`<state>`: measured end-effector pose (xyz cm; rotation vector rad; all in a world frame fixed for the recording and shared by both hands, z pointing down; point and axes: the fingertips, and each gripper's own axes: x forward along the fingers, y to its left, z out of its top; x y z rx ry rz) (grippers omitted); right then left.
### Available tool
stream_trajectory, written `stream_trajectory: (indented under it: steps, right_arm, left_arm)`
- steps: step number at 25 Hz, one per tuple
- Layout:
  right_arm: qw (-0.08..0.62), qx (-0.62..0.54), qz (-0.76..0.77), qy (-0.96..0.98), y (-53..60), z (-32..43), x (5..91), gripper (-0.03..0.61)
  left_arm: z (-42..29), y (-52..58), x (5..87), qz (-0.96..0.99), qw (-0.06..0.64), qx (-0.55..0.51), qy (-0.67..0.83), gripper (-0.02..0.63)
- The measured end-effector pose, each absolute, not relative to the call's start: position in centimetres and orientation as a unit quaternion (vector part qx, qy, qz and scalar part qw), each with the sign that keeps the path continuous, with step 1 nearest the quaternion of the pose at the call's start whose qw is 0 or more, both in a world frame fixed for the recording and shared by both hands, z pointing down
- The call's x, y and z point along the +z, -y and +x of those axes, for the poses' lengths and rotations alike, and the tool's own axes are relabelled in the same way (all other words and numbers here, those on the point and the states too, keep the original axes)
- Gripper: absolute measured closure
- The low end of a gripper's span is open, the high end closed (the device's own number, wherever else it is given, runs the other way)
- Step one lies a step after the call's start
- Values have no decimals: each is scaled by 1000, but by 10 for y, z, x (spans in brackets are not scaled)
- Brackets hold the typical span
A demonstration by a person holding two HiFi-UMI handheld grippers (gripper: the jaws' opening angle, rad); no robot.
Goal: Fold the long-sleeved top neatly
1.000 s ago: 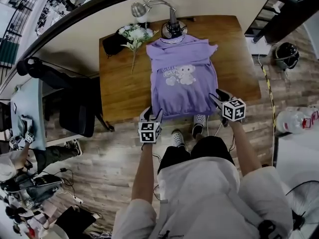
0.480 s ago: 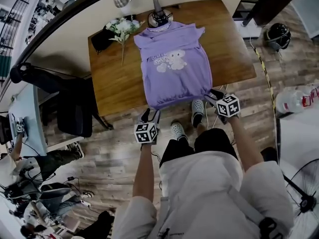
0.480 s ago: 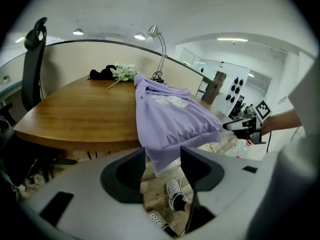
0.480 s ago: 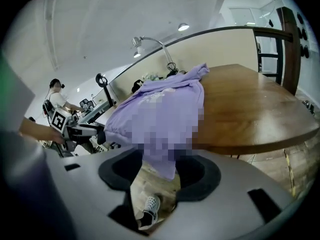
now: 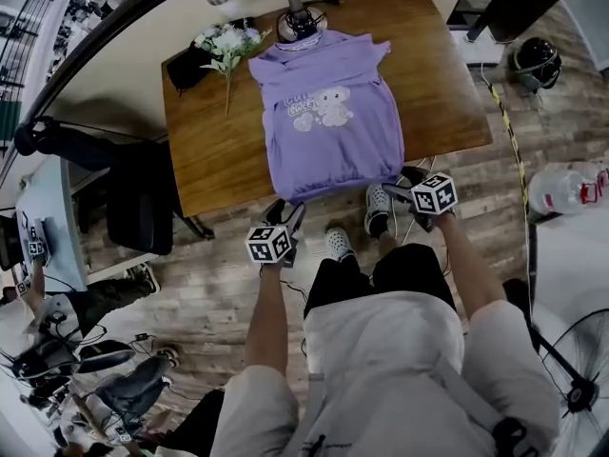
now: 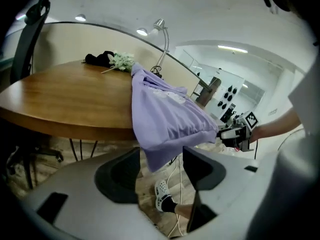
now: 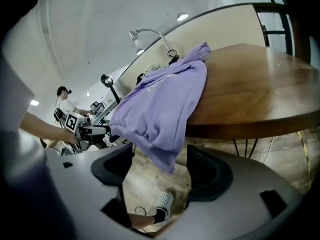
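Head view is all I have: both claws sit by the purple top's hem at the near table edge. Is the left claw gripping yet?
Observer: No. In the left gripper view the left claw is open; a hem corner of the top hangs into the gap, unpinched.
Operator: And the right claw?
Observer: The right claw has just been opening; its jaws stand wide, and the other hem corner dangles between them, not gripped.

Left gripper (image 5: 288, 213) and right gripper (image 5: 405, 183) now sit lower, back from the table (image 5: 214, 155) edge. Right jaws just opened wide; corner of the top (image 5: 333, 127) hangs between them, unpinched.
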<state>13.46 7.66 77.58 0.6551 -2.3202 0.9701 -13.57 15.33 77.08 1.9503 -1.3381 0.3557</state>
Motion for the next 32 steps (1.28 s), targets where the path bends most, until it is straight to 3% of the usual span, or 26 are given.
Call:
stream_trajectory:
  steps: [5, 7, 10, 12, 32]
  right_arm:
    - [238, 417, 228, 847, -71, 121, 782, 222]
    - [234, 422, 214, 849, -73, 120, 782, 264]
    - [210, 434, 208, 851, -77, 129, 776, 439]
    - [172, 450, 202, 852, -81, 131, 764, 543]
    - [45, 378, 167, 910, -122, 144, 613, 555]
  left_arm:
    - [-145, -148, 790, 738, 403, 120, 528, 360]
    - [-145, -147, 789, 740, 412, 103, 521, 369]
    - [-141, -150, 782, 752, 411, 91, 508, 537]
    - [-141, -156, 777, 760, 403, 93, 501, 557]
    - [-149, -204, 630, 828, 294, 39, 475, 566]
